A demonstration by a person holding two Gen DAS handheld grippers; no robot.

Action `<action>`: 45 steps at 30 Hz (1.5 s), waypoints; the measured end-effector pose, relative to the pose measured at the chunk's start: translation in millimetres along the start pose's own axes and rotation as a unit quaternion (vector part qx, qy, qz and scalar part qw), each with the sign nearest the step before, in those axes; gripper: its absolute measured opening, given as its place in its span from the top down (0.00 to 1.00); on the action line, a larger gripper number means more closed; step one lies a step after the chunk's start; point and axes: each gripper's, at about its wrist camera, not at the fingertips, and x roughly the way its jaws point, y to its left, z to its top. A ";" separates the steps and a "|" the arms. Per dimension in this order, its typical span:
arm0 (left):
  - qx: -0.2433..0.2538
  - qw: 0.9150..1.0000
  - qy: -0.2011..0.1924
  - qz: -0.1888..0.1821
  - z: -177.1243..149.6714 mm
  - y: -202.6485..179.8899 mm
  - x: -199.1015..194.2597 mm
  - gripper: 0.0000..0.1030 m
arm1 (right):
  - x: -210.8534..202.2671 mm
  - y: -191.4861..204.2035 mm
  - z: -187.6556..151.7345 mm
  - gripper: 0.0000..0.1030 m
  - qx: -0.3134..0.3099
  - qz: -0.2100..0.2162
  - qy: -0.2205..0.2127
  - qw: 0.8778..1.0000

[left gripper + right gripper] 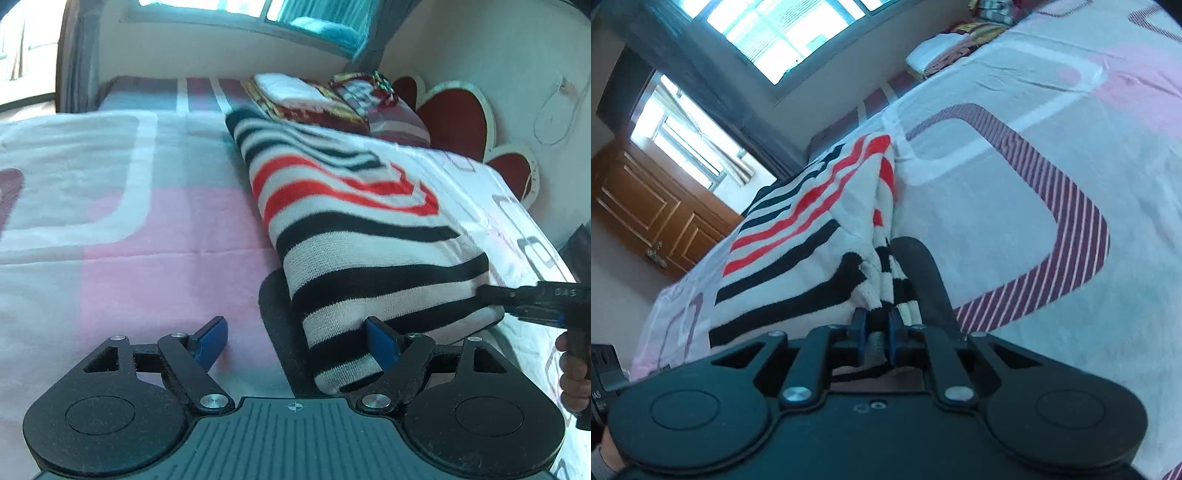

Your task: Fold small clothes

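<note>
Nearest, at the striped sweater's [369, 229] near end: left claw [295, 325] spread wide, released, gripping nothing. One blue pad [382, 343] pressed against the sweater's folded near end, the other well clear of the sweater, over bare bed sheet [110, 221].

At the sweater's near corner on the other side: right claw [876, 314] clenched on the knit hem, both pads pinching the ribbed edge. Right hand [572, 369] on the handle, just off that corner.

Under the sweater's near end: a dark strip [273, 306], curving out past the fold onto the sheet, touching the sweater; cannot tell whether part of the garment.

Sweater itself lying folded on the bed, long and narrow, black and red stripes on white. One long edge a clean straight fold against open pink and white sheet. Other long edge near the bed's side, a narrow band of sheet between it and the drop. Layered edges stacked and slightly fanned near the clenched claw.

Beside the sweater's straight fold: wide, flat, unoccupied sheet, lightly creased.

Beyond the sweater's far end: a stack of folded bedding [306, 99], close to the sweater's far corner, touching or not unclear. Past that, heart-shaped red headboard [454, 118] against the wall.

Farthest beyond the sweater: a window [783, 33] and a wooden door [646, 206].
</note>
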 end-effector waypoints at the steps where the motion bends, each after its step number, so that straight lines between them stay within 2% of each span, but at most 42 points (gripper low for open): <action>1: 0.005 1.000 -0.009 0.006 0.9 -3.6 -7.1 0.22 | -9.3 5.1 2.1 0.78 -0.009 -0.003 -0.012 1.000; 2: 0.009 1.000 -0.021 0.010 2.0 -6.4 -12.8 0.22 | -20.2 12.0 0.8 0.73 -0.027 -0.012 -0.029 0.999; 5: 0.004 0.999 -0.031 0.019 6.6 -14.7 -13.1 0.22 | -40.4 39.9 3.4 0.80 -0.110 -0.023 -0.086 0.990; 7: -0.002 0.999 -0.034 0.025 7.1 -17.2 -11.6 0.22 | -37.6 57.4 5.1 0.82 -0.158 -0.024 -0.100 0.982; 10: -0.003 0.999 -0.031 0.030 6.5 -19.7 -7.1 0.22 | -14.0 72.0 -0.2 0.82 -0.224 -0.046 -0.076 0.970; 11: 0.008 0.999 -0.015 0.045 5.5 -22.5 -0.7 0.22 | -5.1 71.8 -2.9 0.83 -0.236 -0.061 -0.063 0.968; 13: 0.015 0.998 0.000 0.055 2.0 -24.4 7.1 0.22 | 18.0 68.3 -8.4 0.93 -0.252 -0.119 -0.024 0.960; 17: 0.024 0.997 0.002 0.068 2.9 -29.7 5.7 0.22 | 16.0 68.4 -7.7 0.94 -0.246 -0.124 -0.024 0.961; 20: 0.032 0.997 0.003 0.074 3.1 -33.9 5.3 0.22 | 5.4 77.5 -5.0 0.88 -0.239 -0.113 -0.049 0.963; 22: 0.030 0.997 0.004 0.073 2.0 -33.7 6.3 0.22 | 2.1 79.5 -3.3 0.82 -0.243 -0.119 -0.062 0.961; 25: 0.029 0.997 0.004 0.073 0.6 -33.9 6.6 0.22 | 13.7 73.5 -3.9 0.80 -0.247 -0.128 -0.049 0.959; 27: 0.029 0.997 0.005 0.072 -0.1 -33.8 7.3 0.22 | 29.6 66.9 -8.4 0.76 -0.253 -0.150 -0.015 0.956; 28: 0.034 0.997 0.005 0.072 0.7 -33.7 7.9 0.21 | 32.3 62.2 -9.9 0.75 -0.250 -0.150 -0.017 0.956; 29: 0.046 0.996 0.008 0.078 0.9 -34.6 7.8 0.13 | 31.1 62.0 -9.2 0.72 -0.246 -0.150 -0.018 0.957; 30: 0.060 0.994 0.010 0.094 2.3 -36.1 7.1 0.10 | 29.4 62.4 -7.5 0.72 -0.243 -0.148 -0.015 0.959; 33: 0.069 0.993 -0.010 0.098 11.1 -36.1 -6.2 0.10 | 14.7 62.9 1.9 0.73 -0.223 -0.132 -0.026 0.966; 35: 0.063 0.995 -0.020 0.080 19.7 -30.9 -11.3 0.10 | -1.8 63.9 7.0 0.73 -0.213 -0.117 -0.056 0.968; 38: 0.031 0.999 -0.021 0.037 35.7 -17.9 -8.5 0.10 | -7.6 45.4 27.1 0.72 -0.138 -0.081 -0.047 0.986; 40: -0.001 1.000 -0.003 0.003 44.2 -5.7 0.8 0.10 | -5.1 26.9 41.0 0.60 -0.083 -0.064 -0.043 0.994; 41: -0.020 1.000 0.011 -0.014 47.9 1.4 8.0 0.10 | -4.5 18.0 46.9 0.41 -0.062 -0.057 -0.047 0.995; 42: -0.037 0.999 0.021 -0.029 50.5 8.1 15.3 0.10 | -2.4 10.6 52.6 0.30 -0.050 -0.046 -0.047 0.997; 45: -0.076 0.994 0.037 -0.065 54.3 20.1 33.6 0.10 | 15.3 -8.5 71.3 0.30 -0.012 -0.007 -0.005 1.000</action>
